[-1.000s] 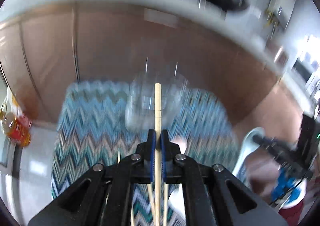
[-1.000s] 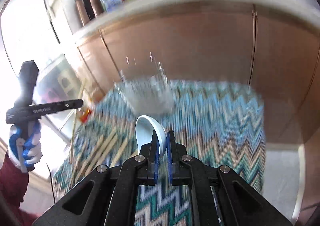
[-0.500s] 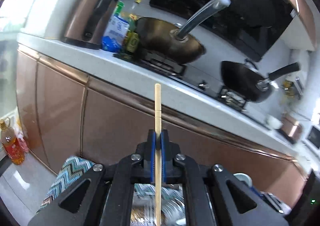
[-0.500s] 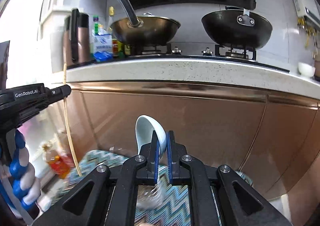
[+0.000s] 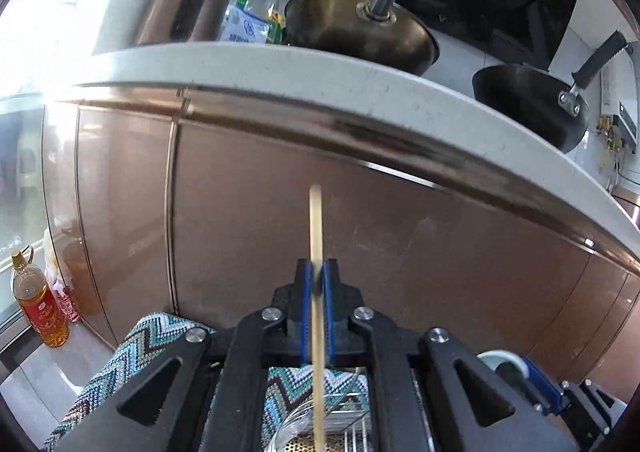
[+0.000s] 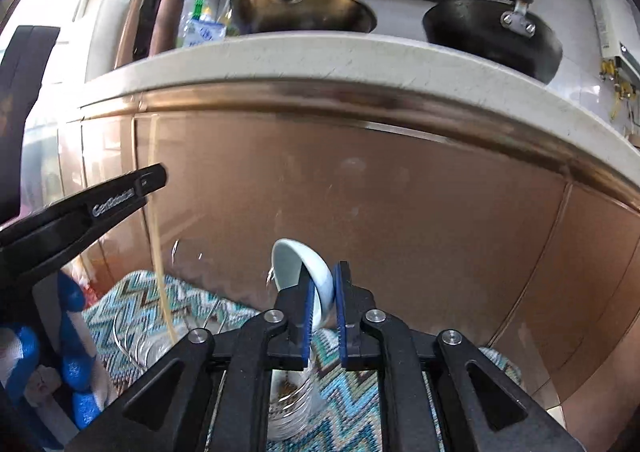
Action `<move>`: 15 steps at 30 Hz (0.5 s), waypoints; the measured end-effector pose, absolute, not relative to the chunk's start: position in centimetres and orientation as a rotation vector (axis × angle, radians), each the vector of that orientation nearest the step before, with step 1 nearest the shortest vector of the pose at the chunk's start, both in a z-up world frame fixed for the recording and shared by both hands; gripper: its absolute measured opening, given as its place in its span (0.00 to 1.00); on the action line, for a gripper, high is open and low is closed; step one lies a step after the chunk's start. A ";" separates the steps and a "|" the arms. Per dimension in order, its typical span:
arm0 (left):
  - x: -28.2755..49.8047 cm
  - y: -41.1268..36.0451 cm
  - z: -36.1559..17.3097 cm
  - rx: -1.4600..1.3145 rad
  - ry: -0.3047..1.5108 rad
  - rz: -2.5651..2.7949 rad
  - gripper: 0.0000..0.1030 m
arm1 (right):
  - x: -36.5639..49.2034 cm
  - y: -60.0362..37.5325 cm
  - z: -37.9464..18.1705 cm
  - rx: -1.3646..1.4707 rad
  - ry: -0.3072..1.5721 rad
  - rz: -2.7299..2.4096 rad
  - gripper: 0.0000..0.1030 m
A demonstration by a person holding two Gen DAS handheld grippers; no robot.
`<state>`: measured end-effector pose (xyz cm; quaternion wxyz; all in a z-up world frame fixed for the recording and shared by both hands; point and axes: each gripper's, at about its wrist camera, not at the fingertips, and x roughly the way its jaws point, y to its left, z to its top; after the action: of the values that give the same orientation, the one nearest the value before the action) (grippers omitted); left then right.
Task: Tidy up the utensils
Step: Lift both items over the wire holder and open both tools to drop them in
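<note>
Our left tool [image 5: 316, 292] sits low in the centre of its frame, nearly closed on a wooden chopstick [image 5: 315, 228] that runs upright between the blue pads, its lower end reaching down toward a clear glass holder [image 5: 320, 412] at the bottom edge. Our right tool [image 6: 322, 296], low centre in its own frame, has a white ceramic spoon [image 6: 300, 264] between its pads; its jaws have just been opening, and a narrow gap shows on the right side of the spoon, so the hold looks loose. Below it stands a ribbed glass cup [image 6: 292, 416] on the zigzag-patterned cloth [image 6: 352, 404] covering the tabletop.

We judge both utensils are about to be dropped into their containers. The spoon could tip sideways as the pads part and strike the glass rim, or miss and land on the cloth. The chopstick appears blurred, so it may be swaying; if released off-line it could glance off the holder's edge and fall out.
</note>
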<state>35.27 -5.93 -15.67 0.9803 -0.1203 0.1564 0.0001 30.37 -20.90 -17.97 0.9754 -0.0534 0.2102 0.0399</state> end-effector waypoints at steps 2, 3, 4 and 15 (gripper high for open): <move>34.9 -5.6 -15.8 -0.243 0.314 -0.005 0.08 | 30.0 -20.8 -18.4 -0.104 0.427 0.088 0.30; 34.6 -5.5 -15.7 -0.244 0.313 -0.009 0.08 | 29.8 -20.8 -18.4 -0.091 0.427 0.103 0.34; 34.3 -5.4 -15.5 -0.247 0.312 -0.012 0.11 | 29.5 -20.9 -18.3 -0.082 0.423 0.105 0.39; 25.9 -3.0 -7.1 -0.195 0.201 -0.011 0.33 | 22.9 -22.3 -11.1 -0.033 0.338 0.079 0.41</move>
<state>25.91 -3.03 -7.07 0.9902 -0.0971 0.1001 -0.0057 22.92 -22.25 -11.09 0.9848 -0.0165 0.1681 0.0394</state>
